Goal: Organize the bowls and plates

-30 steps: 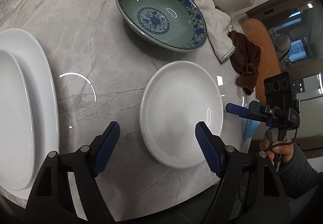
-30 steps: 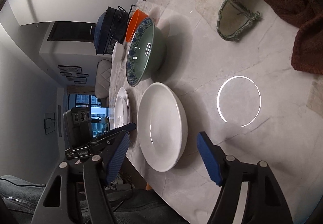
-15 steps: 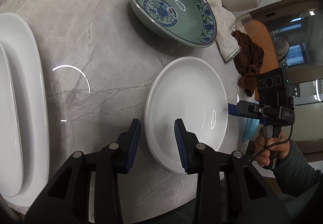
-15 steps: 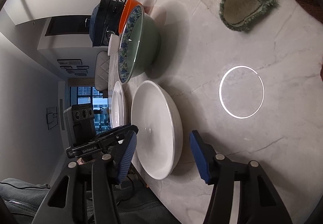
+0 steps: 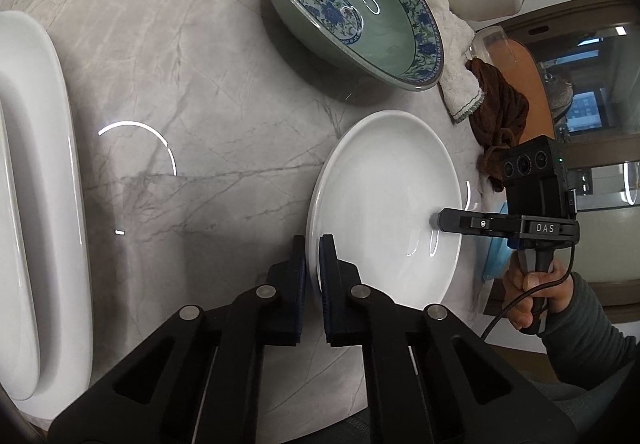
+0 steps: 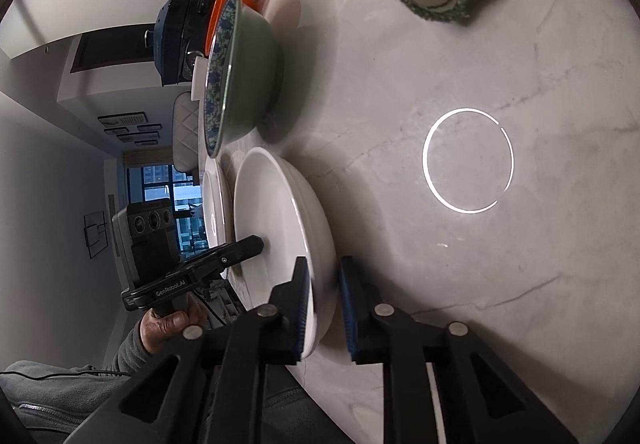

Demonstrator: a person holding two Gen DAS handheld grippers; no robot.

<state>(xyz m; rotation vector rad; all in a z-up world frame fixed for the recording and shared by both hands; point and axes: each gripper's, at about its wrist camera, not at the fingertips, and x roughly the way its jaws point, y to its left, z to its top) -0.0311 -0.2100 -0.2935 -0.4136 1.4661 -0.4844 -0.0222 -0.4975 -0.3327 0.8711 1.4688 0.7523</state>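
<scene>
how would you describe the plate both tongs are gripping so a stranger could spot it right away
On the marble table, look just in front of the big green bowl with the blue floral rim. The round white plate sits there, near the table's edge, with the left tongs and right tongs pinching opposite sides of its rim. Unlike the long oval white platters further left, it is circular and plain.

Both grippers now around plate (image 5: 384, 204) rim

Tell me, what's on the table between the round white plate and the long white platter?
Nothing: in the left wrist view only bare marble table lies between the round white plate and the long white platter.
</scene>
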